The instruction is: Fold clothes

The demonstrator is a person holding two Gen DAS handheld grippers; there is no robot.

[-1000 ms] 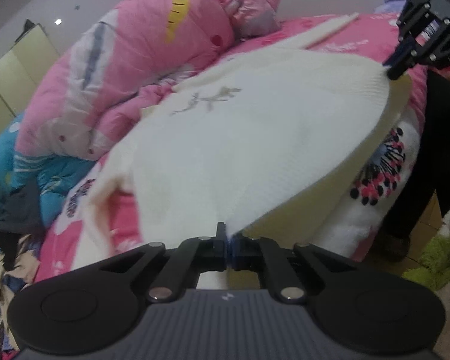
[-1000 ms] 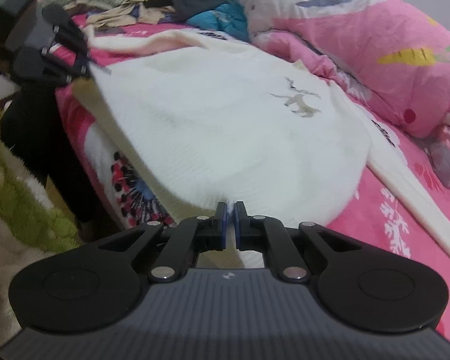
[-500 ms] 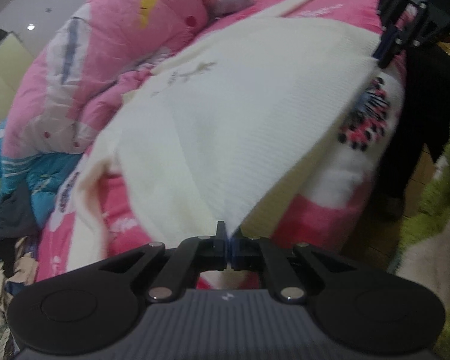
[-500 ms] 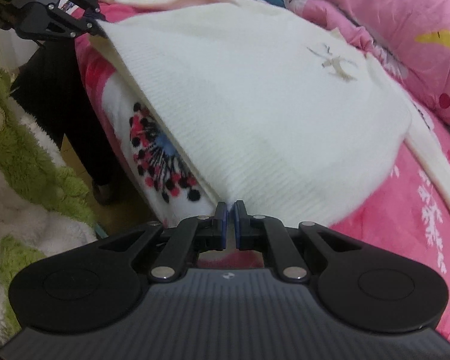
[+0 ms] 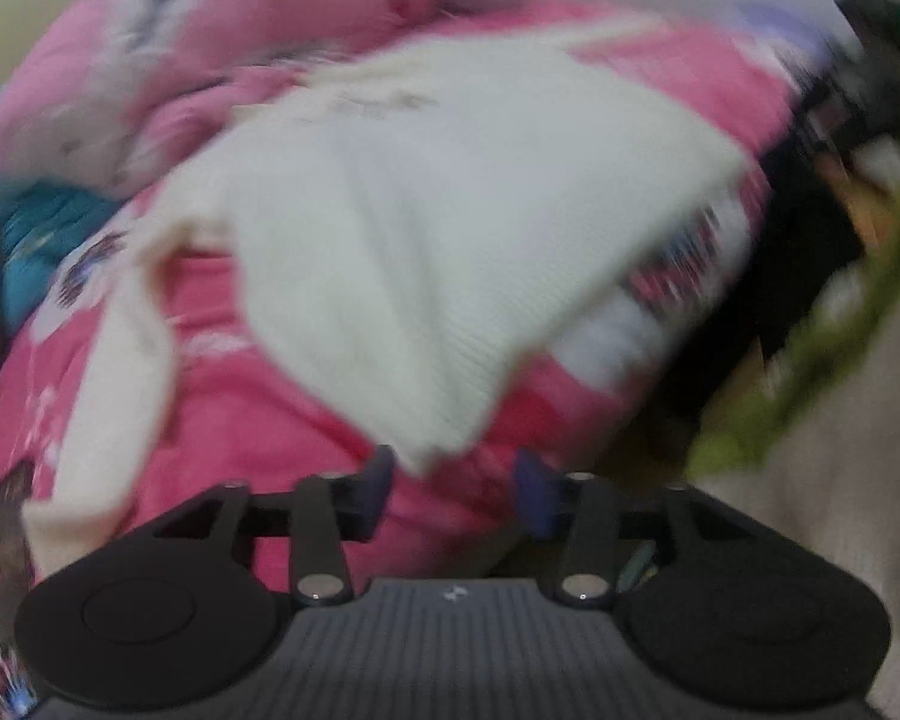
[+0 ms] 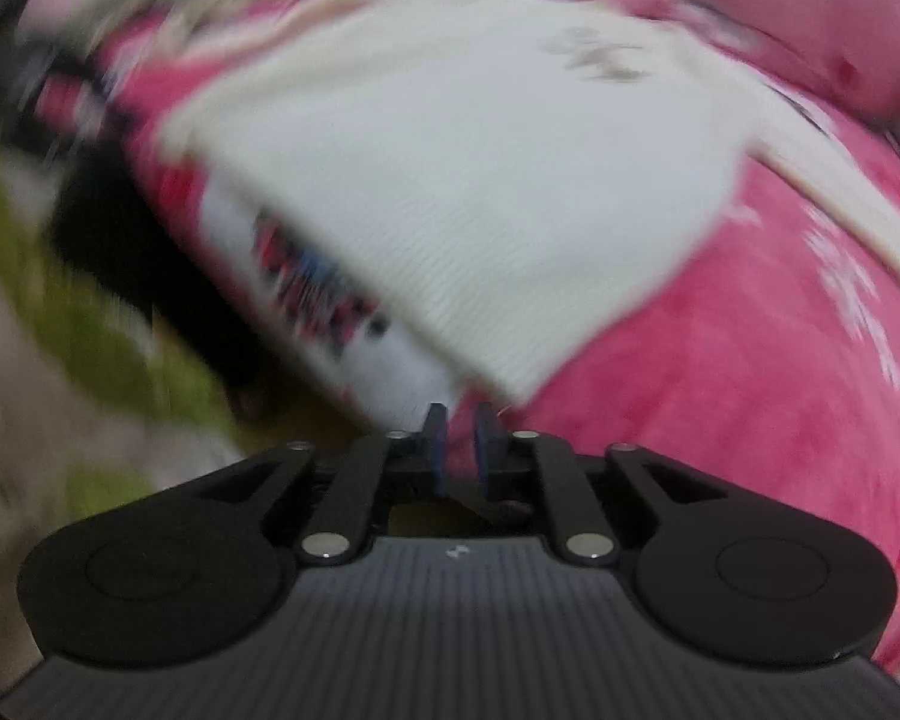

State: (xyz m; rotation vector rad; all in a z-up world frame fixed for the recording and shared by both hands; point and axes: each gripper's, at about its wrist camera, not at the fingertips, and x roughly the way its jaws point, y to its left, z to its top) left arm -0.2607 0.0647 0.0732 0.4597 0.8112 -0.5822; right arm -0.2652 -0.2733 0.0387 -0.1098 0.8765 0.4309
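The white sweater (image 5: 426, 228) lies spread flat on the pink bed (image 5: 258, 414), hem at the near edge, so the step in hand looks like letting go after laying it out. Both the left gripper (image 5: 453, 480) and right gripper (image 6: 462, 444) are opening with nothing between the jaws (the hem corners lie just beyond each). Next, I judge, comes regripping a side or sleeve of the sweater to start the first fold.

The white sweater (image 5: 426, 228) is ribbed knit cloth; the pink bedsheet (image 6: 720, 360) looks soft, plush and matt.
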